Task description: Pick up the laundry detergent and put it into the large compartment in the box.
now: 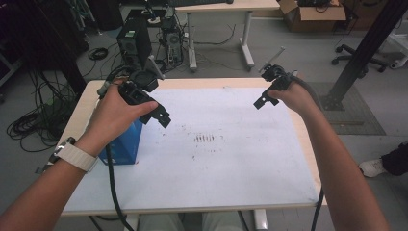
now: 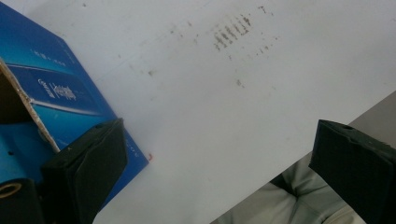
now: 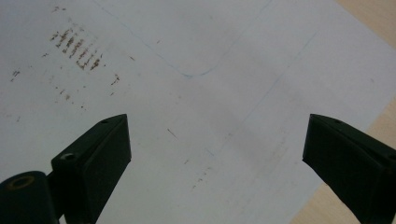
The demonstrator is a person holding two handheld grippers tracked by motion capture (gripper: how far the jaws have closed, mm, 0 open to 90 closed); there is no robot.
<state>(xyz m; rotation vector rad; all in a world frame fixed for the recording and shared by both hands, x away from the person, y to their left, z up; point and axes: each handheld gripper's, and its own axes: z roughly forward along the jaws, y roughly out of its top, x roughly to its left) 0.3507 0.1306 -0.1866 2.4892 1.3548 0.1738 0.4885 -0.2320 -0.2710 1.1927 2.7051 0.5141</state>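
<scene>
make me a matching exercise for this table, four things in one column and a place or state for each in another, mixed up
Things:
1. blue box
2. left gripper
3. right gripper
4. brown marks

Places or states:
A. open, over the white sheet near the table's right edge
B. on the middle of the white sheet
C. on the table's left side, under the left hand
D. open, just right of the box, nothing between its jaws

Pairs: 1-C, 2-D, 3-A, 4-B
</scene>
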